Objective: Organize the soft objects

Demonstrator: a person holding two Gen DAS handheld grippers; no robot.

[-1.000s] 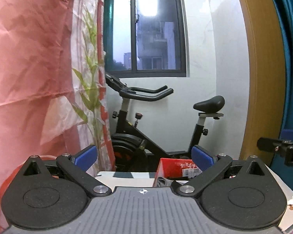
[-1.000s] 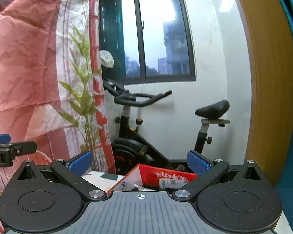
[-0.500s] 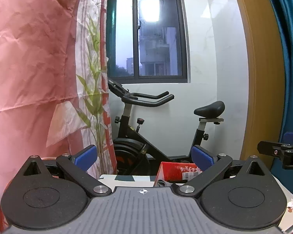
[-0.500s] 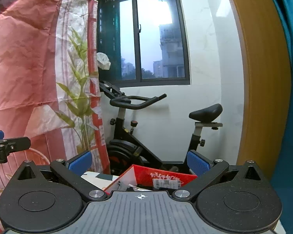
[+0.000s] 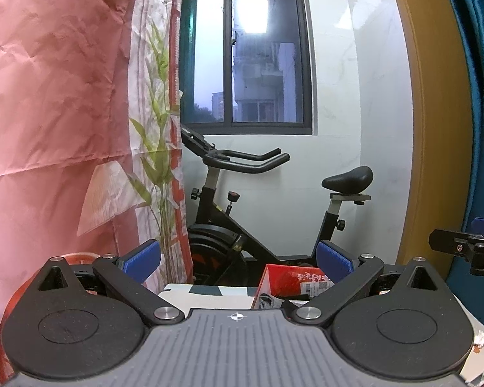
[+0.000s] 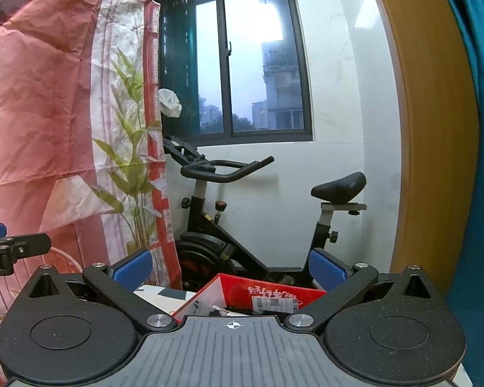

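Both jaws are held wide apart and nothing is gripped, by the left gripper or the right gripper. Just ahead of and below the right gripper's fingers a red box is seen on the table; from the left gripper it lies ahead and rightward, so the right is judged nearer. Soft items inside (something grey shows) can hardly be made out; beyond stands an exercise bike.
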